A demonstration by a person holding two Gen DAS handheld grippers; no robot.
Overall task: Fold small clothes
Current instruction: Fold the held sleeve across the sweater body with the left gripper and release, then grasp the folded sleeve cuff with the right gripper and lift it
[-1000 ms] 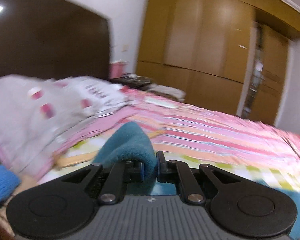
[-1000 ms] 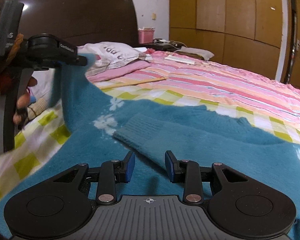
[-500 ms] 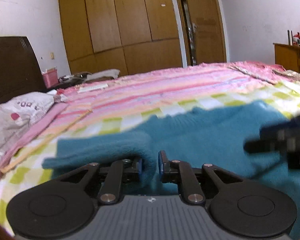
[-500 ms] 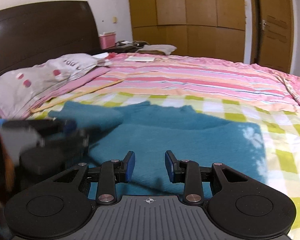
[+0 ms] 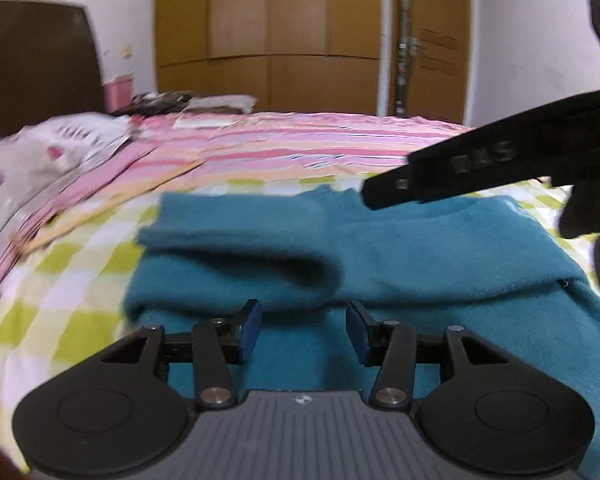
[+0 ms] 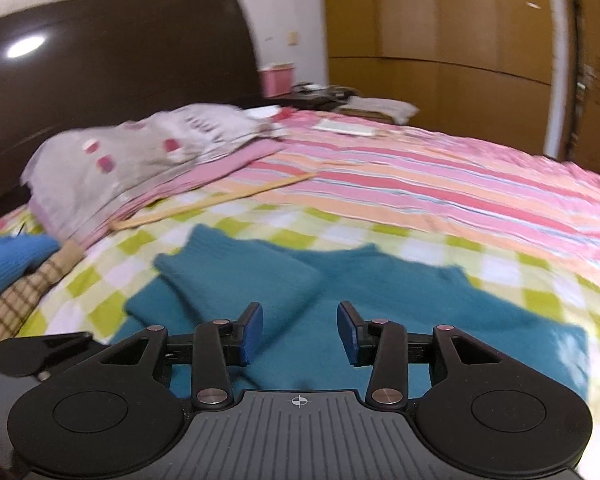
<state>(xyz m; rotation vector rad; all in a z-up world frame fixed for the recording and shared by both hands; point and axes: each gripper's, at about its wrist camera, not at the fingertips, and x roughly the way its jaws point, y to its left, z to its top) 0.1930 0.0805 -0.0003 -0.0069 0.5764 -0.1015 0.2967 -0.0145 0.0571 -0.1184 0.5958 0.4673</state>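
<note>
A dark wooden headboard (image 6: pixel 112 80) and tall tan wooden wardrobe doors (image 5: pixel 268 32) stand behind a bed with a checked green-and-white sheet (image 6: pixel 100 280) and a pink striped blanket (image 6: pixel 440 184). A fuzzy teal sweater (image 5: pixel 400 256) lies flat on the sheet, one sleeve folded across its body, directly ahead of both grippers. The left gripper (image 5: pixel 302 330) hangs over the near edge, jaws opening with nothing pinched. The right gripper (image 6: pixel 300 332) hovers likewise, jaws spreading, empty.

A fuzzy teal sweater (image 5: pixel 420 248) lies flat on the checked bed (image 5: pixel 72 280), one sleeve (image 5: pixel 236 232) seemingly folded across it.
</note>
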